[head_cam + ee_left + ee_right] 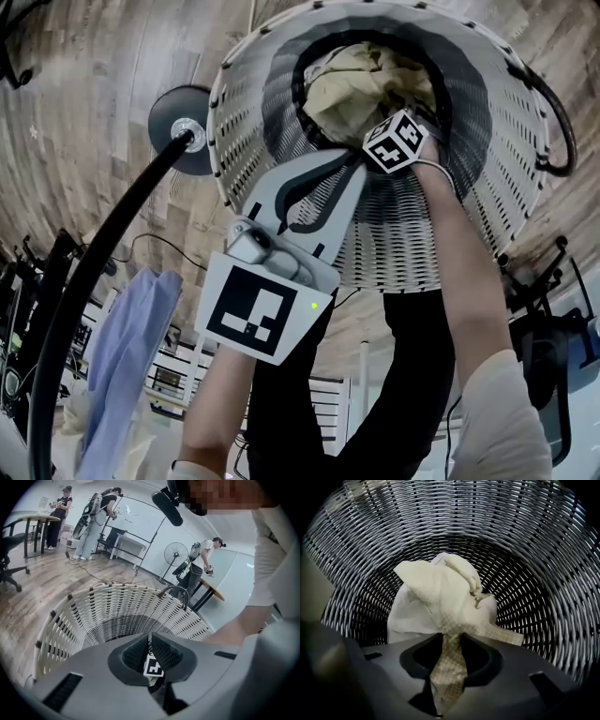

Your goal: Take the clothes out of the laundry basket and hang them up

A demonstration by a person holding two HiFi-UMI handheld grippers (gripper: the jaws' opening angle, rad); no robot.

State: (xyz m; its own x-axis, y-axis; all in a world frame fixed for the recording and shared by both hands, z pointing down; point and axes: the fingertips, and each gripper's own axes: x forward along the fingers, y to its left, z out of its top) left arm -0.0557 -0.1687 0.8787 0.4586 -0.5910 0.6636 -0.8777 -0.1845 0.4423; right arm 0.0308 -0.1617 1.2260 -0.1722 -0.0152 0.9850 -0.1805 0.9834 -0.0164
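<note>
The cream garment (440,592) is lying crumpled at the bottom of the laundry basket (469,122). It is looking light, soft and limp (no stiffness to rely on), so once lifted it will likely be drooping, trailing and perhaps catching on the woven wall. A thick fold or a seam would be giving a surer hold than a thin edge, which could be slipping out.

The right hand-held gripper (451,637) is reaching straight down into the basket. It is pinching a narrow checked strip of that cloth between its jaws, which are standing close together on it. The rest of the heap is sitting just beyond the jaw tips, on the basket floor.

The left hand-held gripper (150,638) is hovering near the basket's rim, apart from the cloth, with its jaws nearly together and holding nothing. Outside the basket, a blue garment (131,347) is hanging beside a dark stand (94,272).
</note>
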